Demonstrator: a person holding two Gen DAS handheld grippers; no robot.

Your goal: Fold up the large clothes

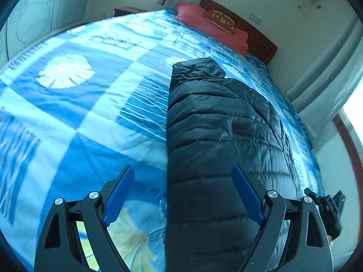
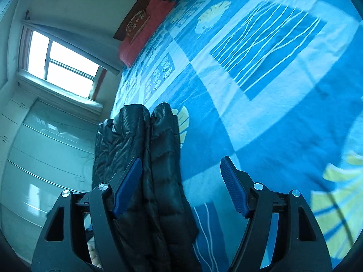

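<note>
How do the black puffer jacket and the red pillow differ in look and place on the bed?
The black puffer jacket is dark, shiny and quilted; the red pillow is matte and plain-textured. The jacket lies folded lengthwise into a long strip near the bed's side edge; the pillow sits at the headboard end. Both rest on the blue patterned bedspread.

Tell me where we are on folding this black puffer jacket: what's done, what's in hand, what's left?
Done: the black puffer jacket lies on the blue patterned bedspread as a long narrow bundle, its sides folded in. In hand: nothing; the left gripper and right gripper both have jaws open and empty above it. Left, probably: folding the long strip across its length into a compact stack.
</note>
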